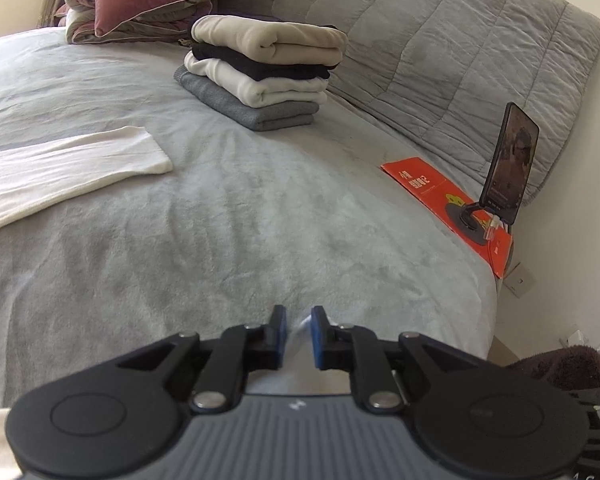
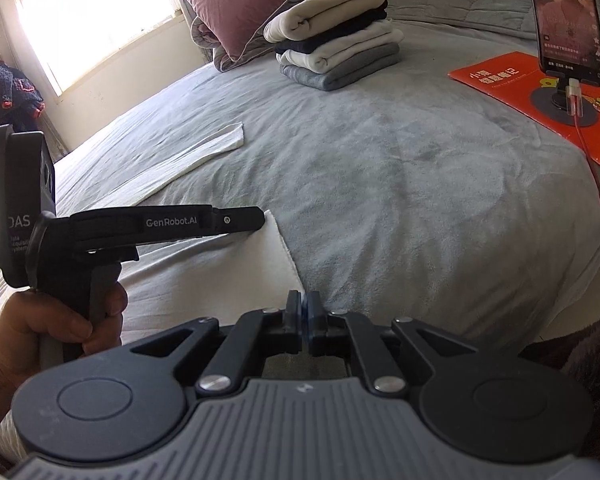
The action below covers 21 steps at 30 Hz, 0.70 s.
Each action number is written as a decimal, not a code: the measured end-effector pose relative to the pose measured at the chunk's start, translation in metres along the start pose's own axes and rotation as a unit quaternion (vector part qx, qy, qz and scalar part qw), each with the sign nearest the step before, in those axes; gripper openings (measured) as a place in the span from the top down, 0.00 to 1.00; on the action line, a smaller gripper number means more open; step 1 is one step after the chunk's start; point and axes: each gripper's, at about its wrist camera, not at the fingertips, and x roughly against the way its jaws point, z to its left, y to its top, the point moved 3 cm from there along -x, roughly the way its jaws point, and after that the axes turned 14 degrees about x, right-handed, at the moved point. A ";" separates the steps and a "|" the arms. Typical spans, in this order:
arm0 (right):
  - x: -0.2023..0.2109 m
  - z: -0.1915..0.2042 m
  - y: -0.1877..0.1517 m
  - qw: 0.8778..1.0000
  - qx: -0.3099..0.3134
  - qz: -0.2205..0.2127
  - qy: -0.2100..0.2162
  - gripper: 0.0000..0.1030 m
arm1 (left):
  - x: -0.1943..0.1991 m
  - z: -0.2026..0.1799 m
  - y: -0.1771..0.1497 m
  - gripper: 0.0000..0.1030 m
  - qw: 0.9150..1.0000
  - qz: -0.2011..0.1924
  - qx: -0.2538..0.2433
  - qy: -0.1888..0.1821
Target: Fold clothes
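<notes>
On a bed covered in a grey blanket (image 1: 228,216), the left claw (image 1: 299,322) stands slightly parted, a bit of pale fabric showing between its blue pads (image 1: 318,332) without being pinched. The right claw (image 2: 302,306) is nearly closed at the hem of a white garment (image 2: 204,280); whether it grips the cloth cannot be told. A hand (image 2: 60,320) holds the left claw's handle. Beyond and left, the garment's sleeve (image 1: 72,168) lies flat. Farther ahead sits a stack of folded clothes (image 1: 260,72); to the right, a phone (image 1: 508,160) stands on an orange booklet (image 1: 432,188).
</notes>
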 end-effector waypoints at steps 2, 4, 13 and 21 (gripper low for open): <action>0.002 0.002 0.002 1.000 0.004 -0.001 0.000 0.88 | 0.011 0.001 0.002 0.59 1.000 -0.016 0.017 0.005; 0.003 0.004 0.003 1.000 0.008 -0.001 0.002 0.88 | 0.022 0.004 0.004 0.57 0.999 -0.026 0.033 0.014; 0.012 0.028 0.008 0.999 0.033 -0.011 0.018 0.58 | 0.084 0.034 -0.008 0.42 0.988 -0.069 0.084 0.105; 0.013 0.055 0.004 0.998 0.050 -0.008 0.046 0.57 | 0.133 0.065 -0.030 0.37 0.972 -0.100 0.143 0.157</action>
